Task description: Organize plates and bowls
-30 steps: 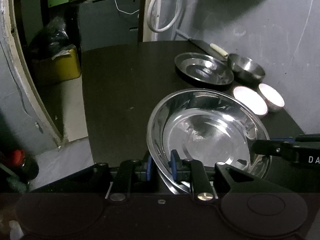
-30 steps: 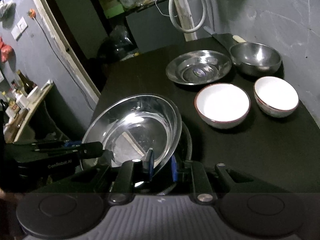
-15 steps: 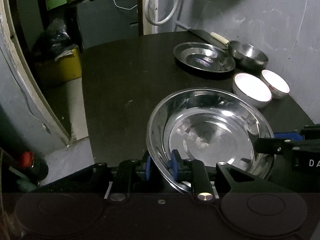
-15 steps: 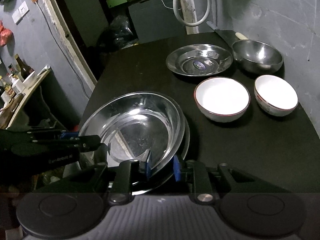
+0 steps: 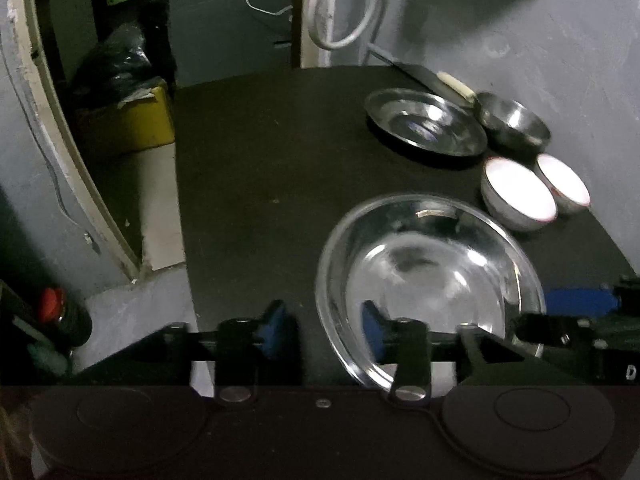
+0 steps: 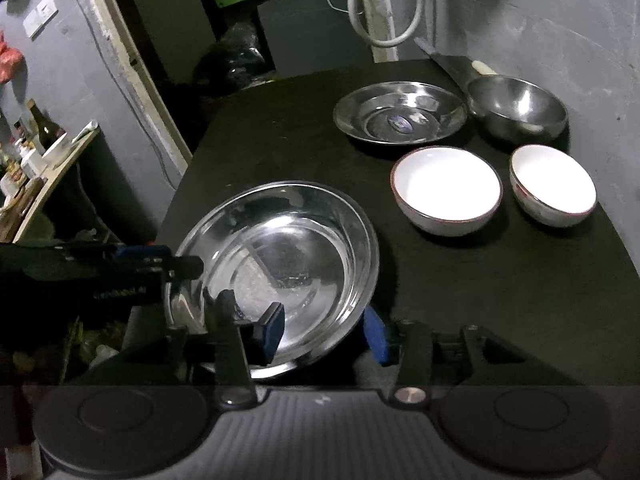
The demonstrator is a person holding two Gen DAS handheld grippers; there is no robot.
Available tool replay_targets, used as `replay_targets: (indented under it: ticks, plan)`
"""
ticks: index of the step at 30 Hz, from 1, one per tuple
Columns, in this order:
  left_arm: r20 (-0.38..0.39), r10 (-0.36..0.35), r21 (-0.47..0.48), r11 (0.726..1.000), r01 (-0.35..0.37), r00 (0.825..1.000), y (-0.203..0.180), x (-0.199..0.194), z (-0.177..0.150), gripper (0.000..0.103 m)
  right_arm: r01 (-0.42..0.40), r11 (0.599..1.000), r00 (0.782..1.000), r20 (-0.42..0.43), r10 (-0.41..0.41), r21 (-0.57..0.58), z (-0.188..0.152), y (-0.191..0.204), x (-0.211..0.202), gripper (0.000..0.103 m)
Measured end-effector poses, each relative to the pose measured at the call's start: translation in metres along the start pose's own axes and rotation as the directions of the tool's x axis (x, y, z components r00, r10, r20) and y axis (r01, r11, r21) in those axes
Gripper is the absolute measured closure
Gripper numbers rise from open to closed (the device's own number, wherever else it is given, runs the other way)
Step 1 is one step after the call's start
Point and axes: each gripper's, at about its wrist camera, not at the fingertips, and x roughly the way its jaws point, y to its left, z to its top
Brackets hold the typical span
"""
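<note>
Left-wrist and right-wrist views over a dark table point(image 6: 500, 280). A large steel plate point(image 6: 288, 256) lies at the lower centre of the right-wrist frame, and at the lower right of the left-wrist frame point(image 5: 432, 276). We see the left gripper point(image 5: 322, 332) with its jaws opening; the plate's near rim passes between the blue pads, which stand clear of it. The right gripper point(image 6: 326, 330) is likewise opening its jaws, the rim between the pads and untouched. In the upper right of the right-wrist frame sit a smaller steel plate point(image 6: 400, 118) and, just beside it, a steel bowl point(image 6: 518, 112). Below them lie two white bowls, the larger point(image 6: 446, 190) left of the smaller point(image 6: 554, 188), apart from each other.
</note>
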Motion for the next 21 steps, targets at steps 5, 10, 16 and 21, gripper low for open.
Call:
replay_targets:
  ticks: [5, 10, 16, 21]
  plan:
    - [0.089, 0.031, -0.013, 0.999, -0.03, 0.995, 0.01, -0.001, 0.017, 0.008, -0.003, 1.0, 0.998, 0.058, 0.002, 0.019, 0.008, -0.008, -0.008, 0.023]
    - [0.18, 0.05, -0.008, 0.999, -0.05, 0.982, 0.016, 0.007, 0.055, 0.001, -0.017, 0.999, 0.987, 0.158, 0.01, 0.04, 0.038, -0.027, -0.019, 0.003]
    - [0.288, 0.011, 0.024, 1.0, -0.018, 0.958, 0.009, 0.027, 0.104, 0.001, -0.028, 0.997, 0.966, 0.257, 0.008, 0.075, 0.081, -0.051, -0.017, 0.0]
    - [0.288, -0.048, 0.037, 0.999, 0.039, 0.956, -0.003, 0.062, 0.138, 0.001, -0.009, 0.989, 0.967, 0.252, -0.029, 0.148, 0.104, -0.067, 0.016, 0.0]
